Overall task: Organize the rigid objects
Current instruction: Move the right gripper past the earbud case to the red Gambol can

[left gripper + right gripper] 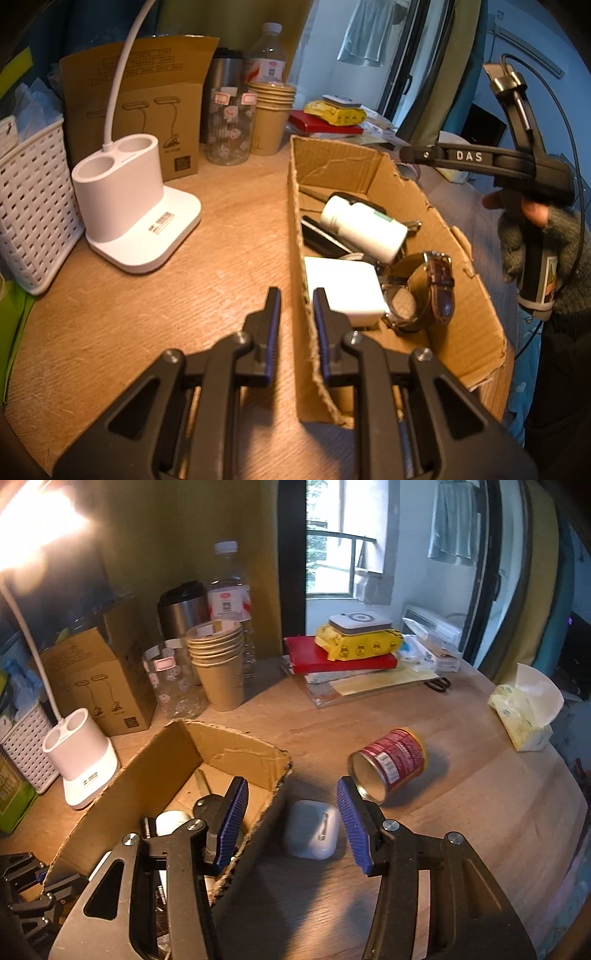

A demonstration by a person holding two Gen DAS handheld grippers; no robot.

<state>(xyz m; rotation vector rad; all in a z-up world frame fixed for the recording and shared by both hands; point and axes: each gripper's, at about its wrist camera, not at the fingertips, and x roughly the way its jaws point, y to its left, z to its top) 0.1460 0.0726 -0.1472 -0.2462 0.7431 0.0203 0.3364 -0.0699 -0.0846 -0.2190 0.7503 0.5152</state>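
— Jaws? 
— The left gripper pinches the near wall of the torn brown cardboard box; the right gripper gapes wide above a white rounded earbud case on the wooden table.

— What does only the right view show? 
— That case, beside the box's right wall, and a red tin can lying toppled behind it.

— And the left view? 
— A white pill bottle, white square charger and brown-strapped wristwatch inside the box.

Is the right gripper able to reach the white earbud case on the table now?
Probably yes. The right gripper is open, and the earbud case lies on the bare table between its fingers. The box wall stands close on the left, and the can lies beyond.
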